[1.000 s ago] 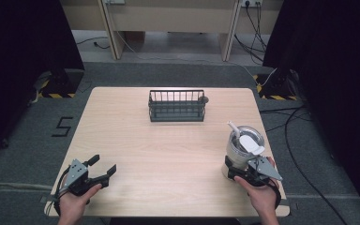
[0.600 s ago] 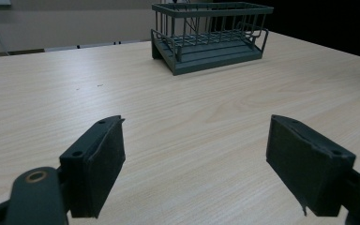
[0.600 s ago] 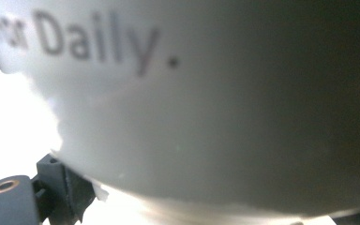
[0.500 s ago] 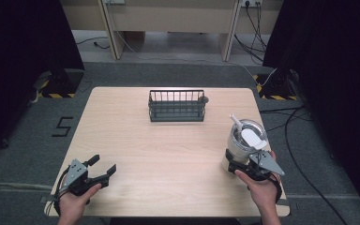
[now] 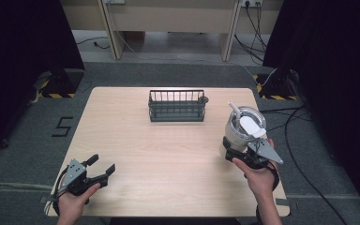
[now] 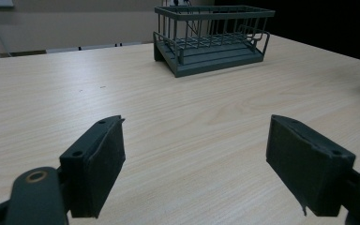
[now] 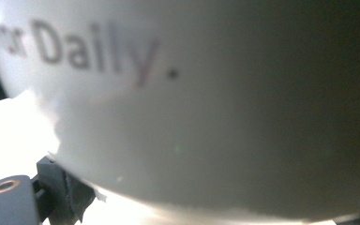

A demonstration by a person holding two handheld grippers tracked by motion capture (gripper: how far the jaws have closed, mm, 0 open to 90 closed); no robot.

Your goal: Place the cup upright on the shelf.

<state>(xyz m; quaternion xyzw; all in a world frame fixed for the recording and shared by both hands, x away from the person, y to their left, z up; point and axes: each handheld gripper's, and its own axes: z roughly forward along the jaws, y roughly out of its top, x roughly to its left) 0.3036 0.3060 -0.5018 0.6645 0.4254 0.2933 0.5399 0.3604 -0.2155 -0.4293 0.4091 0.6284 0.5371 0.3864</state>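
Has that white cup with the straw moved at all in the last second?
Yes. The white cup, held in the right gripper, has risen slightly in the high view, its top nearer the wire rack.

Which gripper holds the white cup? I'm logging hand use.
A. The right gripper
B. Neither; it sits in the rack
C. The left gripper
A: the right gripper is closed around the white cup, while the left gripper is open over bare table.

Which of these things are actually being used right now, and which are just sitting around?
In use:
white cup with a straw, held by the right gripper

Sitting about:
dark wire rack at the table's far side
left gripper, jaws open on nothing
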